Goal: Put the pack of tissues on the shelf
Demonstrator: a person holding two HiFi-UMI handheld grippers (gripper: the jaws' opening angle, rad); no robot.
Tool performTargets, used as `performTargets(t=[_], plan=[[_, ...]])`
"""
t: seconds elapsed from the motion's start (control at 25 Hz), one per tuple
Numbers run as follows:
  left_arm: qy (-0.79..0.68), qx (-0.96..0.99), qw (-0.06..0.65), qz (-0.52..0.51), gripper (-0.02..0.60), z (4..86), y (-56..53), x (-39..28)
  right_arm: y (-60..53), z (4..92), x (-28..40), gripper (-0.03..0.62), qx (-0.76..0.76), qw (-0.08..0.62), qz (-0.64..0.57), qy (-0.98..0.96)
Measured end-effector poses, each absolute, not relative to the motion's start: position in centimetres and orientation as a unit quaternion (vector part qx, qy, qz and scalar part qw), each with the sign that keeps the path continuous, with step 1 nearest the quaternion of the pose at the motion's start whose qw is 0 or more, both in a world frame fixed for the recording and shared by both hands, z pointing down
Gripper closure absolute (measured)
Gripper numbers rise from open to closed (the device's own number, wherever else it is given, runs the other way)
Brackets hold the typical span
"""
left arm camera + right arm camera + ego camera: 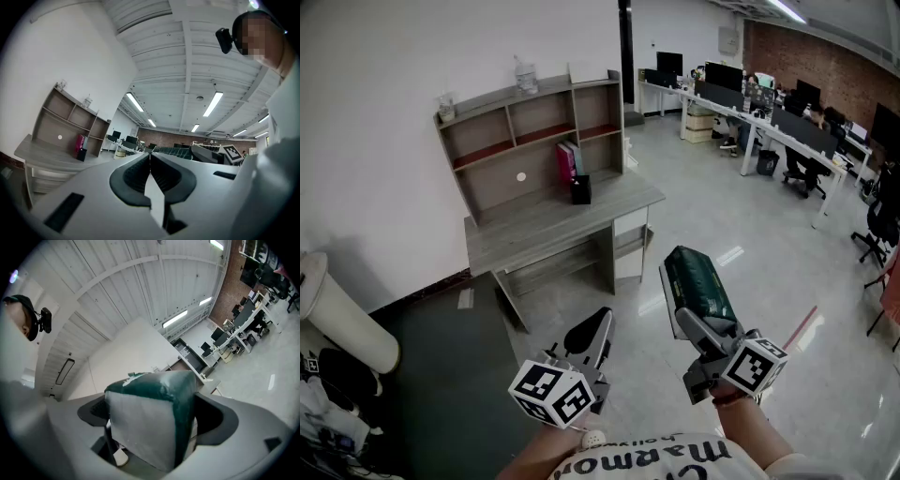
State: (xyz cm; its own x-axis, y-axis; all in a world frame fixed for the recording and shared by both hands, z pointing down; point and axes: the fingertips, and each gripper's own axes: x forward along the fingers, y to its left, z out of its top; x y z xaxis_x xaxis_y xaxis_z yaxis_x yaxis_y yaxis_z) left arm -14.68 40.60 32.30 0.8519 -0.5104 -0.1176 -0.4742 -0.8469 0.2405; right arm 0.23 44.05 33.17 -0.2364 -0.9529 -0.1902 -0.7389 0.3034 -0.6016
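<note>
A dark green pack of tissues (698,286) is clamped lengthwise between the jaws of my right gripper (694,314), held in the air above the floor; in the right gripper view the pack (150,423) fills the space between the jaws, which stand wide around it. My left gripper (592,336) is shut with nothing in it, its pads pressed together (150,173). The grey shelf unit (530,127) stands on a desk (553,220) against the white wall, some distance ahead and to the left of both grippers. It also shows in the left gripper view, where the shelf (65,124) is at the left.
On the shelf are red books (566,161), a black box (580,189) and a bottle on top (525,75). A white cylinder (342,323) lies at the left. Office desks with monitors (769,112) and chairs stand at the right. A dark mat (441,375) covers the floor at the left.
</note>
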Motion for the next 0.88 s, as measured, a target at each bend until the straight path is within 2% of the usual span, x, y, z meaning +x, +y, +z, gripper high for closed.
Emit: performTargets(t=[0.28,0.52,0.88], plan=[[-0.255,0.956,0.113,-0.088,0.563,32.5,38.6,-15.9,42.2,33.6,-0.6,0.049,-0.564,0.261,-0.201,0.757],[-0.253,0.958,0.083,-0.104,0.563,30.0,35.8,-18.6,39.5,32.0,-2.1,0.049,-0.574,0.272,-0.186,0.750],[-0.226,0.965,0.065,-0.117,0.563,27.5,31.4,-22.5,35.2,30.3,-6.2,0.049,-0.547,0.329,-0.209,0.741]])
